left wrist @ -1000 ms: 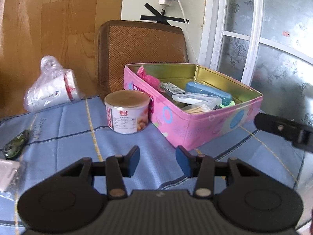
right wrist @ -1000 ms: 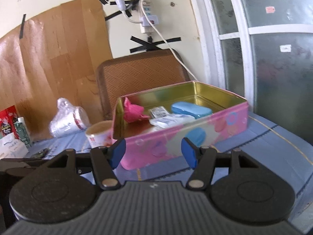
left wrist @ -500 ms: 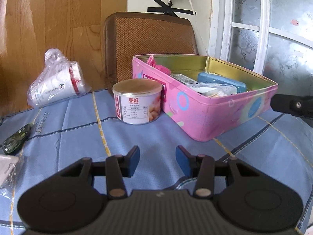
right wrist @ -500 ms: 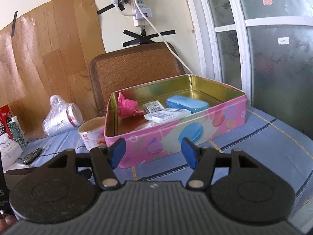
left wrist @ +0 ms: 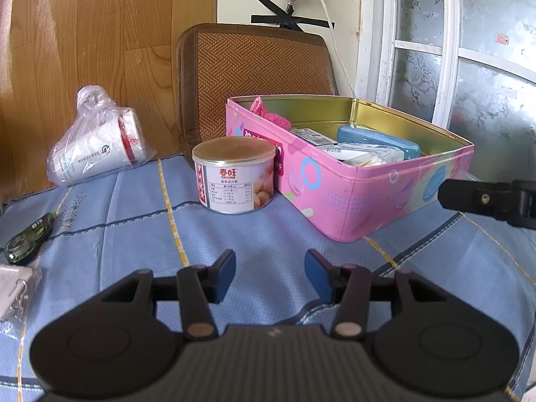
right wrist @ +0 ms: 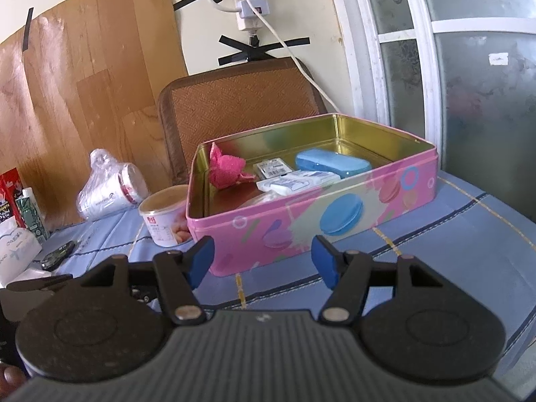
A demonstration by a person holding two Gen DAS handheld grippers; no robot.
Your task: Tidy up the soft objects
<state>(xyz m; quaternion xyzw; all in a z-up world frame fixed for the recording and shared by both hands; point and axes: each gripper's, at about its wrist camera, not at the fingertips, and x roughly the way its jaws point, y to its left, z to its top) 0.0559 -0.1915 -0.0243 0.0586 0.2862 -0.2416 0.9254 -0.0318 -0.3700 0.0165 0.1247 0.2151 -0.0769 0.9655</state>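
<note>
Both jaws wide, empty: left gripper (left wrist: 269,273), right gripper (right wrist: 263,261). Crumpled pink soft cloth (right wrist: 227,167) inside pink rectangular tin box (right wrist: 335,221). Risk: snagging tin rim, nudging adjacent round tin can (left wrist: 234,174).

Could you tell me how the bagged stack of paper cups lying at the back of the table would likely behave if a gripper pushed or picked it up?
The bagged cups lie on their side, so a push may roll them. Their loose clear plastic looks slippery and would probably crumple or slide between fingers. Being thin paper cups, they are likely light and could dent under a firm squeeze.
</note>
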